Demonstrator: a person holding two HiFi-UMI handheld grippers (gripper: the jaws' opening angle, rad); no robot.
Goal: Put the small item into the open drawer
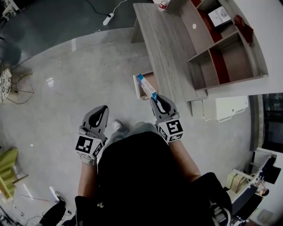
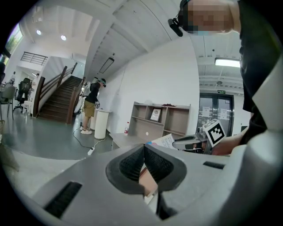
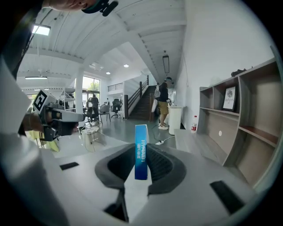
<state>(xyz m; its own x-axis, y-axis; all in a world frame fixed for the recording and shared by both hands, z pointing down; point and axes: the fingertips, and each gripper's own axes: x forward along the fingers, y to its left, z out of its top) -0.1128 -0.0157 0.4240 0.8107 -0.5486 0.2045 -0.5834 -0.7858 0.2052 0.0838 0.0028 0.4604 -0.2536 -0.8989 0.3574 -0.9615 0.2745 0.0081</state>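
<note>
My right gripper [image 1: 155, 99] is shut on a small flat box [image 1: 145, 85], white with blue ends, held upright. In the right gripper view its blue edge [image 3: 141, 152] stands between the pads. The box hangs over the open wooden drawer [image 1: 150, 78], which is pulled out from the long desk [image 1: 168, 44]. My left gripper [image 1: 102, 109] is held out to the left over the floor, shut and with nothing in it; its pads [image 2: 132, 163] meet. In the left gripper view the right gripper [image 2: 174, 142] and the box [image 2: 163, 141] show on the right.
A shelf unit [image 1: 230, 53] with a framed picture [image 1: 219, 16] stands on the desk's far side. A bottle [image 1: 163, 4] sits at the desk's end. A power strip [image 1: 108, 19] and cable lie on the floor. A person [image 2: 93, 103] stands by the stairs [image 2: 59, 99].
</note>
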